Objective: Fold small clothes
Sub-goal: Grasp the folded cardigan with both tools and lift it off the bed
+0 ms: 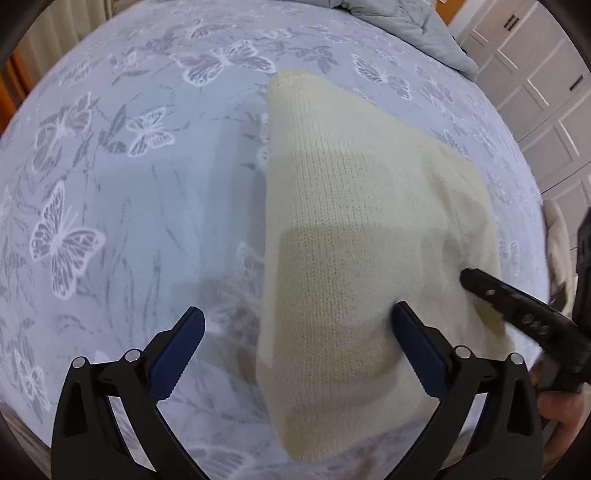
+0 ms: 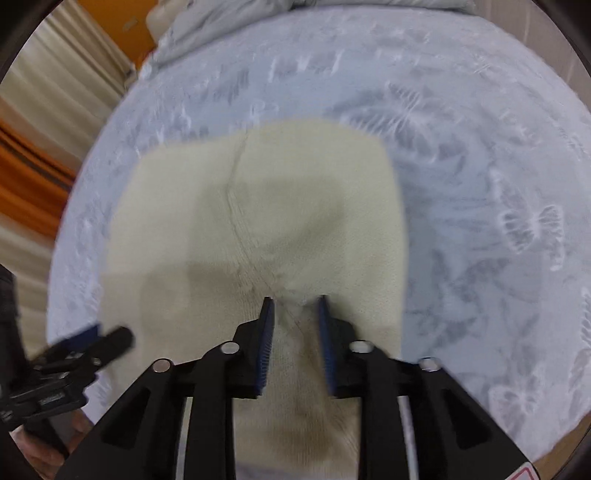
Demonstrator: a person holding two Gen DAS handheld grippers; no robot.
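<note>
A cream knit garment lies folded on a pale blue bedsheet with white butterflies. My left gripper is open, its jaws wide apart, hovering over the garment's near left edge. My right gripper has its jaws narrowly apart around a pinch of the cream garment near a seam; the view is blurred. The right gripper also shows in the left wrist view at the garment's right edge. The left gripper shows in the right wrist view at the lower left.
A grey quilt is bunched at the bed's far end. White cabinet doors stand to the right of the bed. Curtains and orange woodwork are to the left. The sheet spreads wide around the garment.
</note>
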